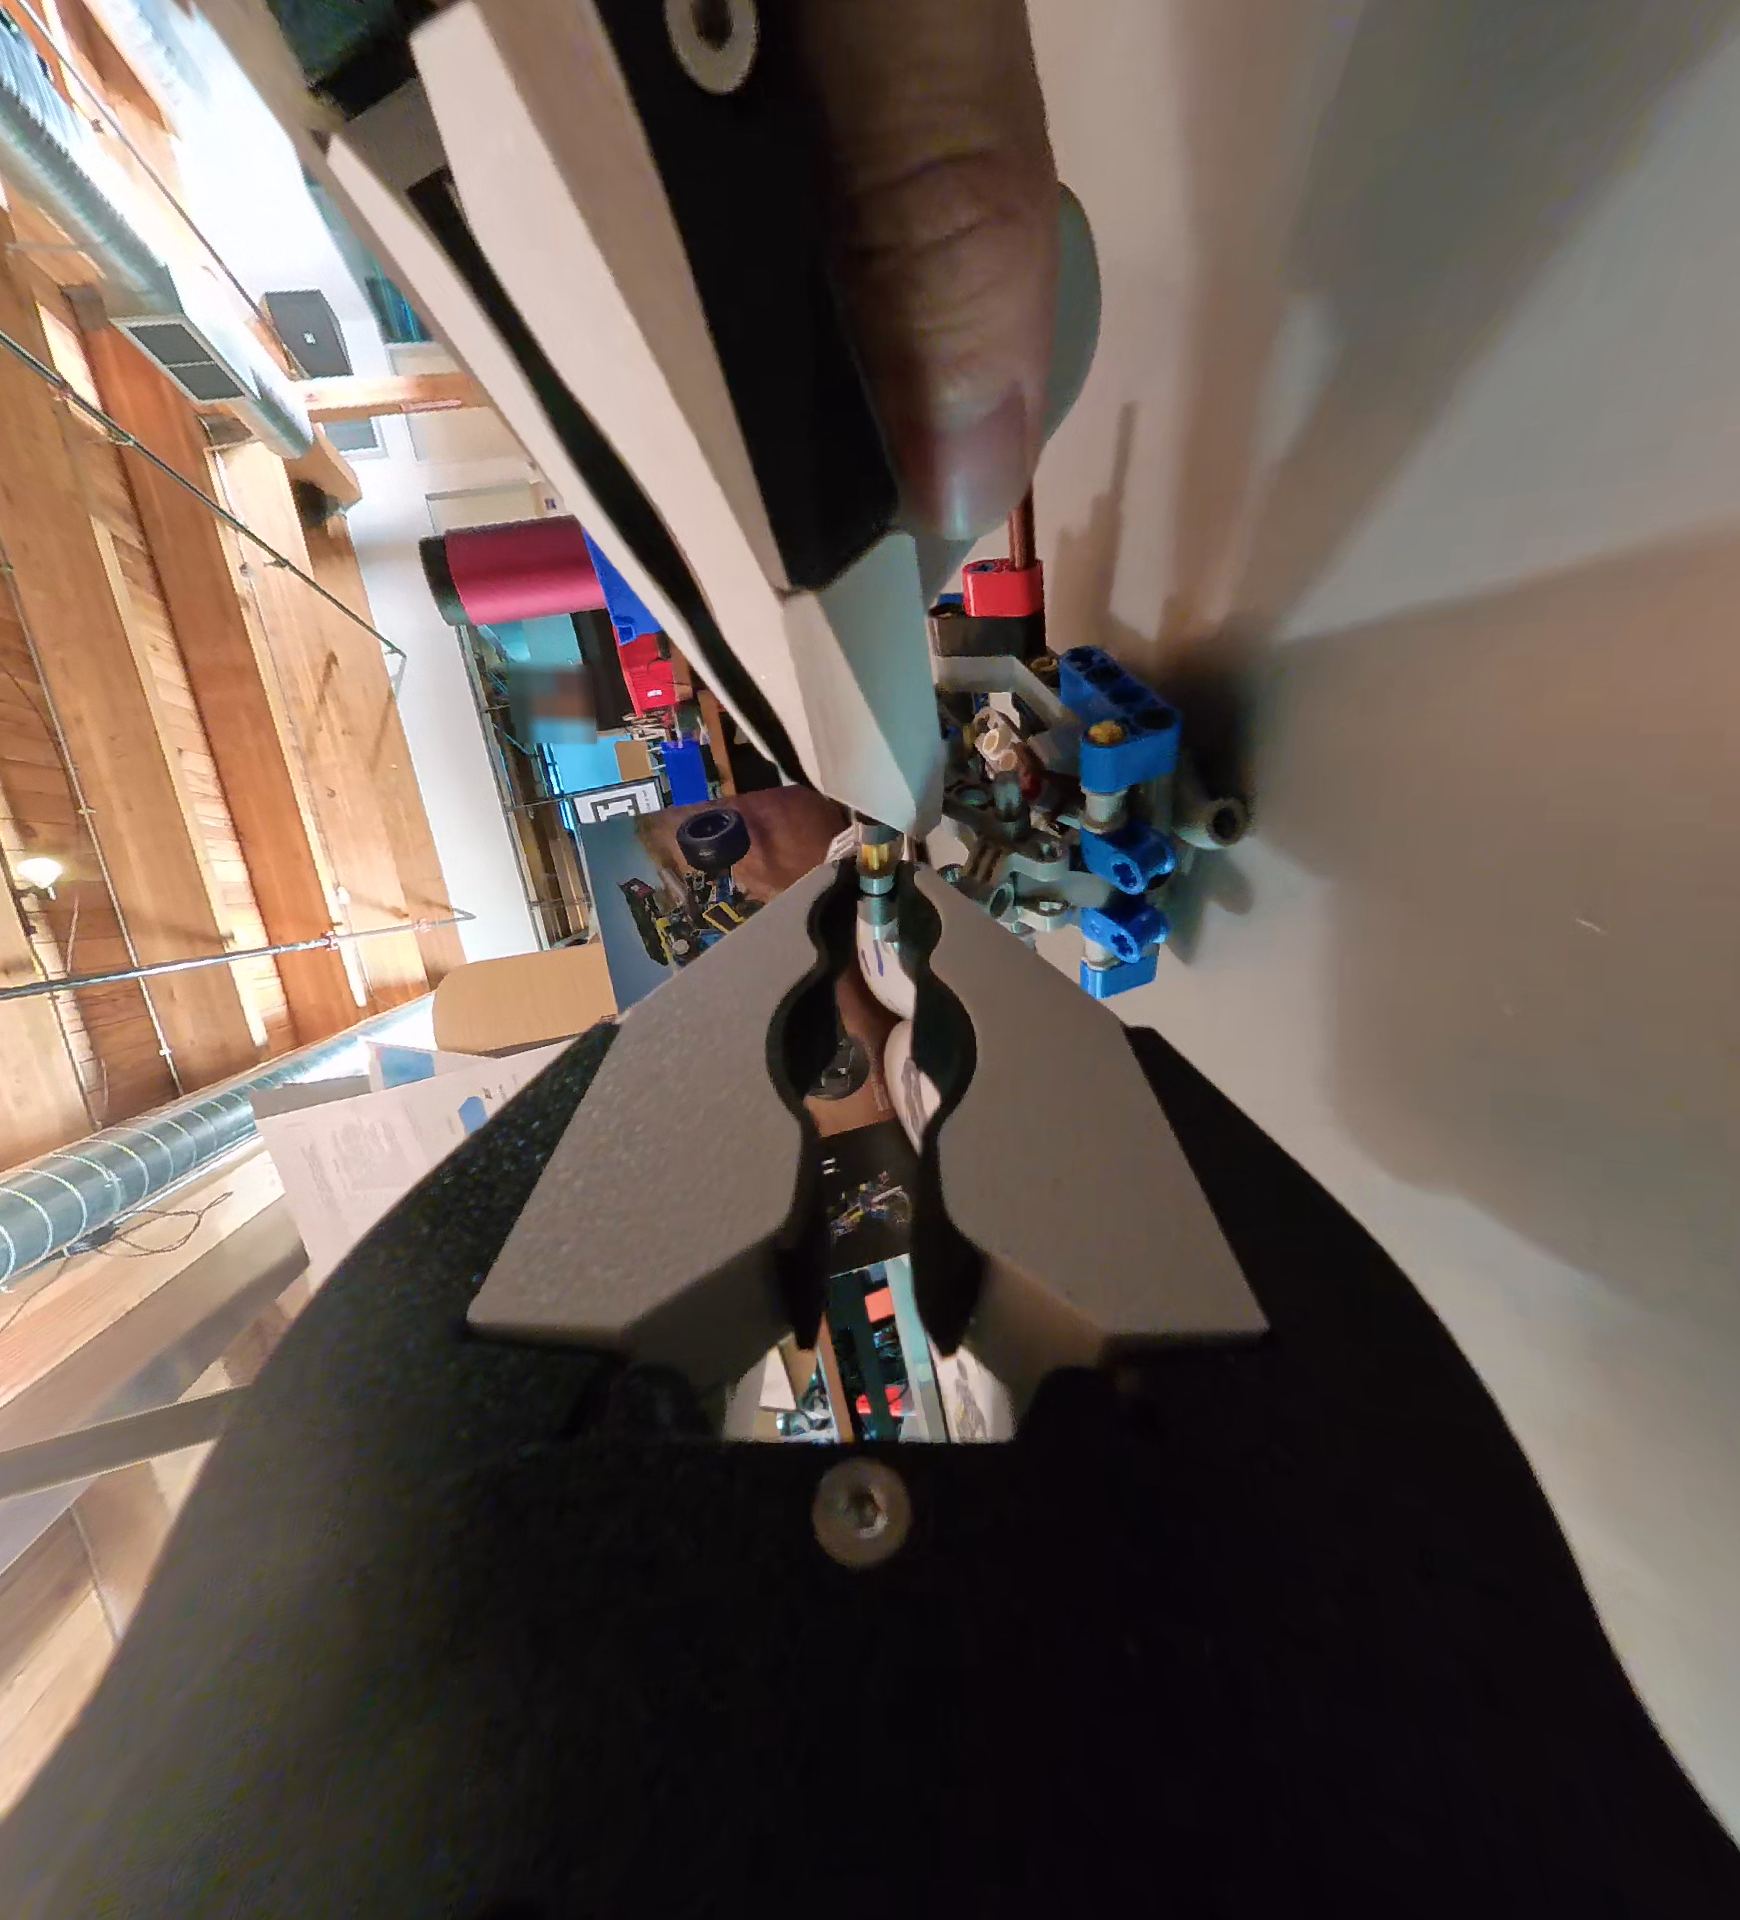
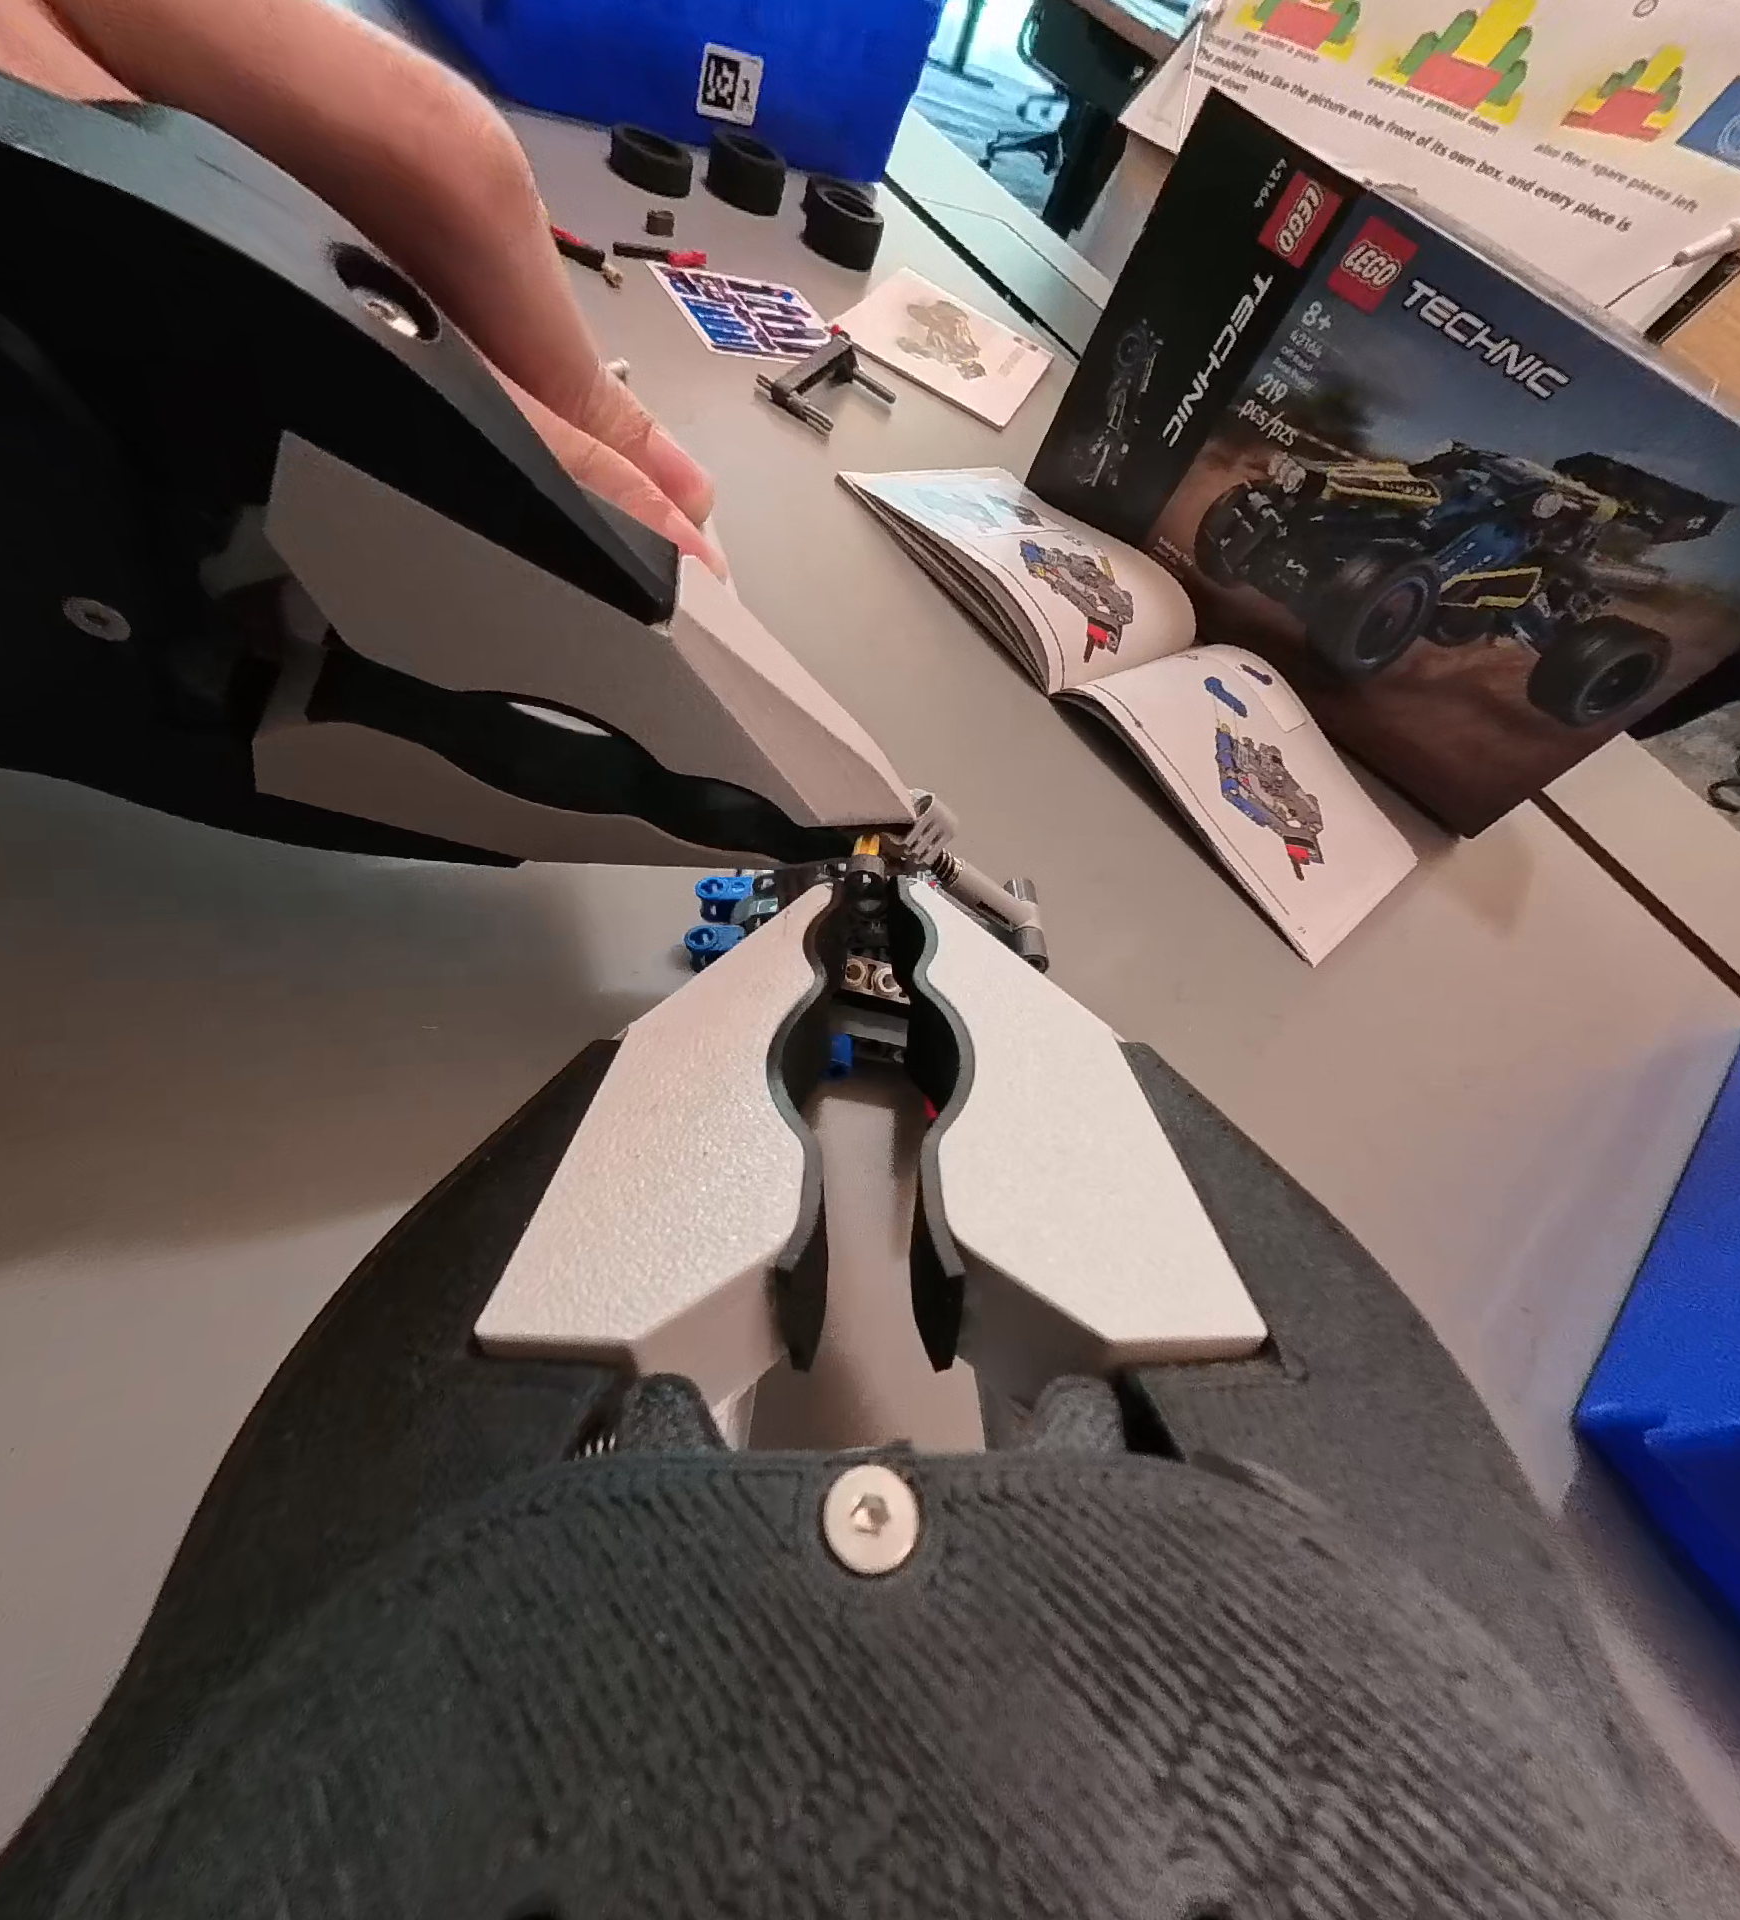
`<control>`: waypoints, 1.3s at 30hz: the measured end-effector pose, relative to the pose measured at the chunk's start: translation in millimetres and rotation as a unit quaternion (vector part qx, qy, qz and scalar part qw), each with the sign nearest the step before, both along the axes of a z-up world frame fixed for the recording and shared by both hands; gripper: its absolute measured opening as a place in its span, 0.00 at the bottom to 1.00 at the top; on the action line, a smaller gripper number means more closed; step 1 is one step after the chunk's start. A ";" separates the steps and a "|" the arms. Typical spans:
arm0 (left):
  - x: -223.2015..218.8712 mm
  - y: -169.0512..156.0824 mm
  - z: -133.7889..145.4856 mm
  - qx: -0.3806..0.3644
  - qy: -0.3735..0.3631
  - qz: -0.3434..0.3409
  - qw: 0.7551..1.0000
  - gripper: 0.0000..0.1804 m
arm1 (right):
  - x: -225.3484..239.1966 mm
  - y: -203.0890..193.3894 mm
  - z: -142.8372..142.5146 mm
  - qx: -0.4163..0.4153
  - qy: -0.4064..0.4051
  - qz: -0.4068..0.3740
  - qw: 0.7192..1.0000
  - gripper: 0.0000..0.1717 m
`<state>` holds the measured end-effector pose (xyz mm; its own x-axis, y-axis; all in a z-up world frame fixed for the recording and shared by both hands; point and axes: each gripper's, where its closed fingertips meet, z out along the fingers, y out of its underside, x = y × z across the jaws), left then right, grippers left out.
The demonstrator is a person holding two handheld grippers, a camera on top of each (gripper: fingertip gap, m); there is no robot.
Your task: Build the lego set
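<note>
A small assembly of blue and grey toy bricks [image 1: 1126, 743] lies on the grey table [image 1: 1468, 935]; it also shows in the right wrist view [image 2: 715, 914]. My left gripper [image 1: 876, 883] is shut on a thin grey and yellow pin [image 1: 876, 860] at the assembly's near end. It enters the right wrist view from the upper left [image 2: 876, 826]. My right gripper [image 2: 866, 899] is shut on a dark grey round connector [image 2: 866, 891] of the same assembly, just below the yellow piece [image 2: 871, 840]. A grey shock absorber with a spring [image 2: 991, 896] sticks out to the right. A thumb [image 1: 949, 312] rests on the right gripper.
A toy box with a buggy picture [image 2: 1417, 499] stands at the right, with an open instruction booklet [image 2: 1136, 665] in front of it. Three black tyres [image 2: 741, 171], a sticker sheet [image 2: 736, 307] and loose black parts [image 2: 824, 379] lie farther back. A blue bin [image 2: 1718, 1299] is at the right edge. Only a small space, under 4 cm, lies between the two pairs of fingers.
</note>
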<state>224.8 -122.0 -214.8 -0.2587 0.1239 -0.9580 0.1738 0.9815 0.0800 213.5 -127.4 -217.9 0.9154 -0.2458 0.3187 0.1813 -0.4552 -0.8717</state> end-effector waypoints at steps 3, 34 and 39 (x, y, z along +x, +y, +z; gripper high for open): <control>1.2 -0.6 -0.3 -0.016 0.011 0.003 1.000 0.02 | 1.4 -0.6 0.1 0.005 -0.001 -0.003 1.000 0.02; -9.7 -13.6 5.2 -0.138 0.042 -0.140 0.980 0.00 | -0.2 -3.8 2.9 0.015 0.011 0.006 1.000 0.02; -11.4 -12.4 8.4 -0.143 0.054 -0.149 0.977 0.02 | -1.1 -3.4 2.4 0.013 0.012 0.009 1.000 0.02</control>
